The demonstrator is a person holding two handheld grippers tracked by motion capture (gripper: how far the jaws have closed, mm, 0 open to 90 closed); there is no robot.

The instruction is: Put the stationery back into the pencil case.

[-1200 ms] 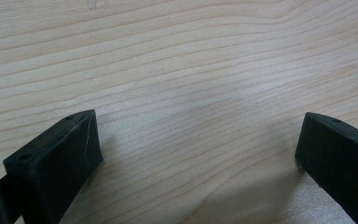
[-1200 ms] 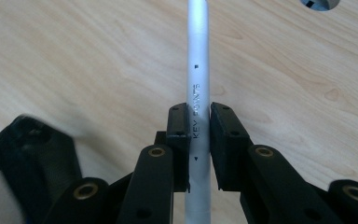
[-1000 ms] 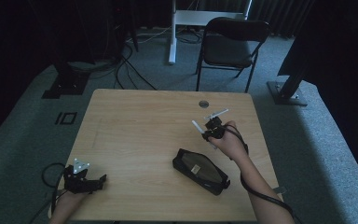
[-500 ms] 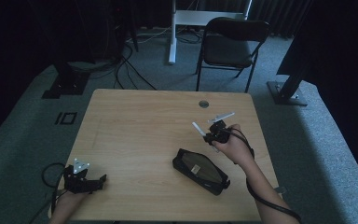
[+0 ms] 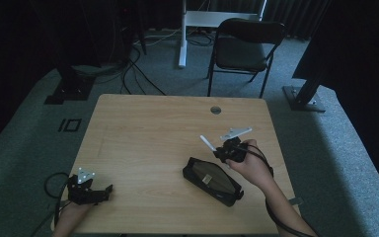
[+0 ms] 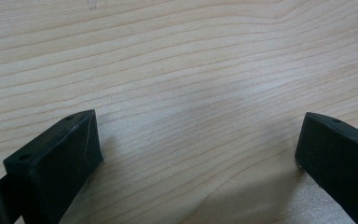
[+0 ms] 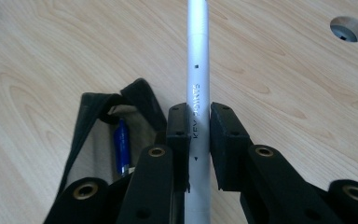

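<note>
While the right gripper (image 7: pixel 198 135) clamps the white pen (image 7: pixel 199 70) mid-barrel, jaws shut tight on it, the open pouch (image 7: pixel 98 140) lies just left of the jaws in the right gripper view, a blue pen (image 7: pixel 121 151) already inside. The step looks like stowing the white pen: it should tilt the barrel along the pouch's length and let go only once the tip is well inside. Well apart from the pouch, the left gripper (image 5: pixel 91 190) rests wide open and empty on the table (image 5: pixel 148 128); it could pin the pouch's edge.
</note>
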